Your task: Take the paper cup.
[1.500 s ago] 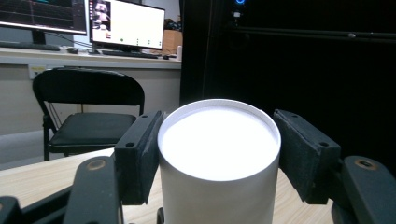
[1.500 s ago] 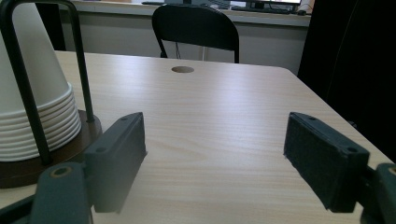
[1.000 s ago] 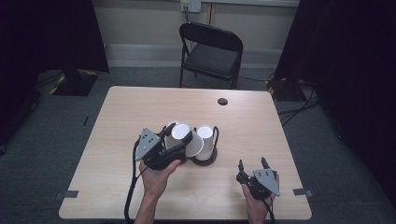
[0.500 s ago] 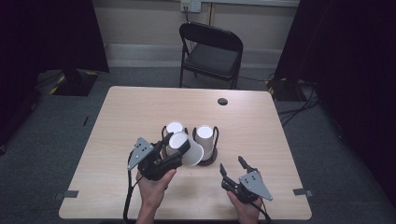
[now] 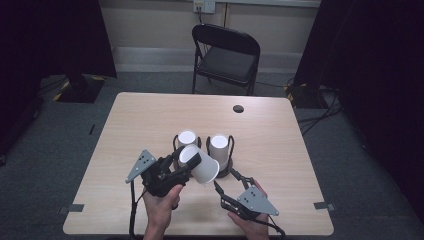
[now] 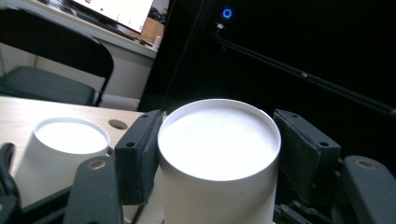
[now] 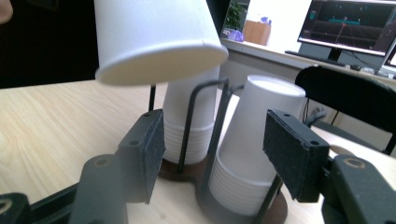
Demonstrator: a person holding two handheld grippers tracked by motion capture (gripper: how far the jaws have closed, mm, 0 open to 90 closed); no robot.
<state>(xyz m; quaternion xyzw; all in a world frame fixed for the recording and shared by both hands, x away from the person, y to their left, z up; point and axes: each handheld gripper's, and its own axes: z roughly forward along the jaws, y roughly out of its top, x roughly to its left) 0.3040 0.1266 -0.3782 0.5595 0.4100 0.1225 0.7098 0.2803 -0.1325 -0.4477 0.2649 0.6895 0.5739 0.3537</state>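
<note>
Above table [image 5: 125, 125], left claw [image 5: 186, 165] clamps tilted paper cup [image 5: 200, 165].

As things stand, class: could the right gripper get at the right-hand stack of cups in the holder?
Probably yes. The right gripper, jaws open and just narrowing with nothing between them, faces the right-hand stack. The cup in the left gripper hangs above and aside.

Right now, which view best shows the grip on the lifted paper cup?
Left gripper view: the paper cup sits upside down with both pads pressed on its sides. The high view shows the cup tilted in the left gripper. The right gripper view shows its rim and wall from below.
</note>
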